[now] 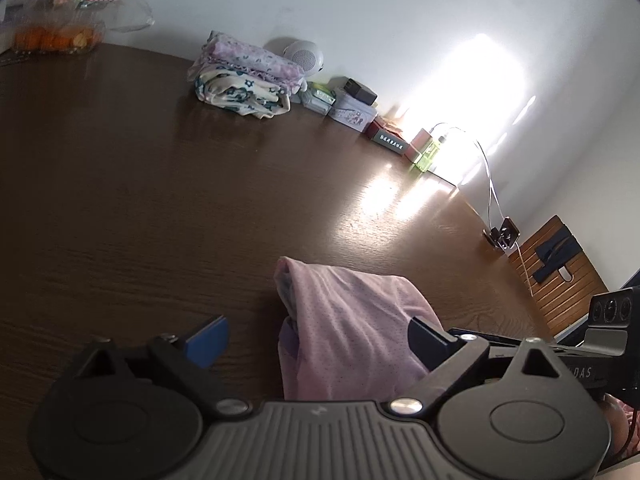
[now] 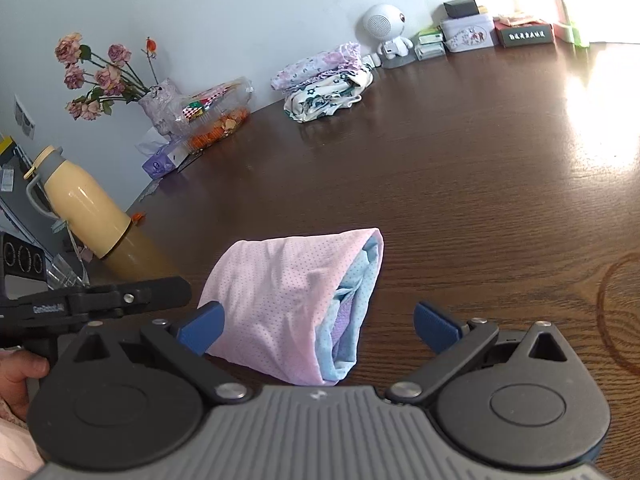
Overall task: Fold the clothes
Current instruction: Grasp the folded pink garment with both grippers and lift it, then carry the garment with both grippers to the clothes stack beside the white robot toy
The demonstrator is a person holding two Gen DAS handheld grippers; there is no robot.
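Garment (image 2: pixel 292 304) lying folded at six o'clock; left gripper (image 1: pixel 316 340) and right gripper (image 2: pixel 316 326) both gaping wide, gripping nothing; loose layers are risking springing open.

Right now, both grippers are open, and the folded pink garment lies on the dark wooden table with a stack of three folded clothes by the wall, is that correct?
Nearly. The stack by the wall holds two folded pieces, not three, as the right wrist view shows. Otherwise correct: the left gripper and right gripper are open, and the pink garment lies on the wooden table.
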